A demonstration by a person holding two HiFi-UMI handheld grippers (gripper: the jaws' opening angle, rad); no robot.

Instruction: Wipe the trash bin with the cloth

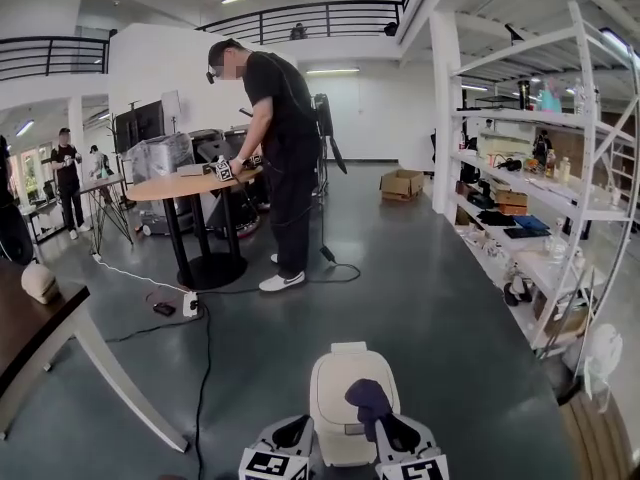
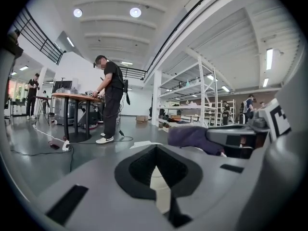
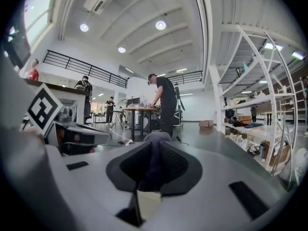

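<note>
A white lidded trash bin (image 1: pixel 338 393) stands on the grey floor just below me. A dark purple cloth (image 1: pixel 368 400) lies bunched on its lid, and my right gripper (image 1: pixel 392 430) is shut on it. In the right gripper view the cloth (image 3: pixel 153 160) fills the gap between the black pads and pokes out past the tips. My left gripper (image 1: pixel 291 434) hovers at the bin's near left edge, shut with nothing in it. Through its pads the left gripper view shows a strip of the bin (image 2: pixel 159 186), with the cloth (image 2: pixel 190 137) and the right gripper (image 2: pixel 240 137) to the right.
A person (image 1: pixel 280 138) works at a round wooden table (image 1: pixel 190 183) farther back. Cables and a power strip (image 1: pixel 189 305) run over the floor at left. A dark table (image 1: pixel 40 333) juts in at the near left. White shelving (image 1: pixel 540 198) lines the right side.
</note>
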